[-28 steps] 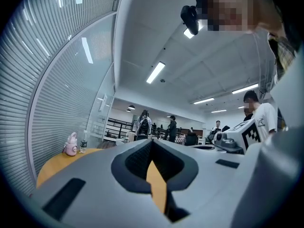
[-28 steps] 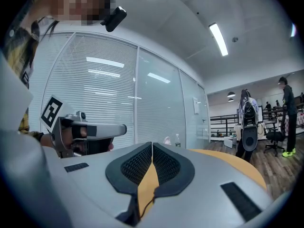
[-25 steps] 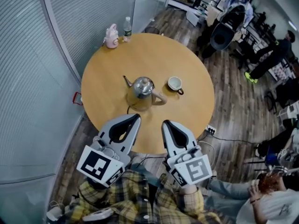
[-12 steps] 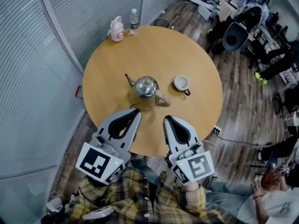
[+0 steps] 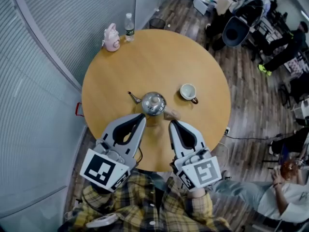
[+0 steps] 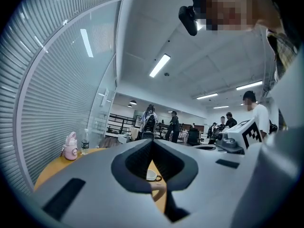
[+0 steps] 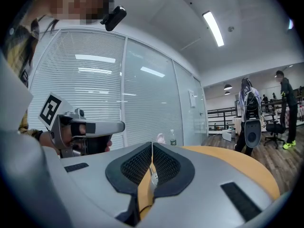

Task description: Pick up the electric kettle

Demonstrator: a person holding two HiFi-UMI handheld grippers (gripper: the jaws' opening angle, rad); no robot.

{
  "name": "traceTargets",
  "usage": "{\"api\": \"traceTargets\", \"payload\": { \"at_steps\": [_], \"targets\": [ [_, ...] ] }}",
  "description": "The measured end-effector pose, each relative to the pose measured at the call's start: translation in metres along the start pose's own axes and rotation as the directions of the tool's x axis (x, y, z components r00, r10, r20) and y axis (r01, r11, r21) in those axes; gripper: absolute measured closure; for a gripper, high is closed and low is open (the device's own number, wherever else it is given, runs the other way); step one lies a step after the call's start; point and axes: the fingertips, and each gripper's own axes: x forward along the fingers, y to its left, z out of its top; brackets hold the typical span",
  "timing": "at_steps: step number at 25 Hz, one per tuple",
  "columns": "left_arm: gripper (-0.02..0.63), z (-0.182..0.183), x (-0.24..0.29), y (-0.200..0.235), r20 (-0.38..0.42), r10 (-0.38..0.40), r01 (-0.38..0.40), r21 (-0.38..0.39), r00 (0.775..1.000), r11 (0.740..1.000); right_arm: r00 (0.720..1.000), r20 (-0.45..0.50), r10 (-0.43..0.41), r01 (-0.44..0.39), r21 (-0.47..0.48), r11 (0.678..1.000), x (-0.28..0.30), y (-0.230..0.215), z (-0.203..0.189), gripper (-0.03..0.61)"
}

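- My right gripper (image 5: 173,125) and left gripper (image 5: 140,119) are both clenched and empty, over the near edge of the round wooden table (image 5: 145,57).
- The shiny steel electric kettle (image 5: 153,103) stands mid-table, just beyond them. Its spout points left and its tan handle (image 5: 171,114) points at my nearer right gripper.
- A white cup (image 5: 188,91) sits to its right, out of the way.

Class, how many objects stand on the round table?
4: kettle near the middle, cup to its right, pink flask and clear bottle at the far edge; near part of the table is covered.
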Motion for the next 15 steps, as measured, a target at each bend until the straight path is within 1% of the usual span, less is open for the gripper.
{"api": "traceTargets", "payload": {
  "at_steps": [8, 12, 15],
  "targets": [
    [0.611, 0.004, 0.015, 0.038, -0.025, -0.106, 0.106, -0.005, 0.994, 0.994, 0.994, 0.006, -0.108, 0.108, 0.009, 0.994, 0.040, -0.003, 0.004, 0.545],
    [0.611, 0.000, 0.020, 0.047, -0.042, -0.149, 0.149, -0.012, 0.988, 0.989, 0.988, -0.003, -0.154, 0.154, 0.006, 0.988, 0.049, -0.004, 0.002, 0.545],
    [0.611, -0.003, 0.022, 0.049, -0.048, -0.168, 0.167, -0.019, 0.985, 0.986, 0.984, -0.009, -0.176, 0.176, 0.006, 0.984, 0.050, -0.005, 0.000, 0.545]
  ]
}}
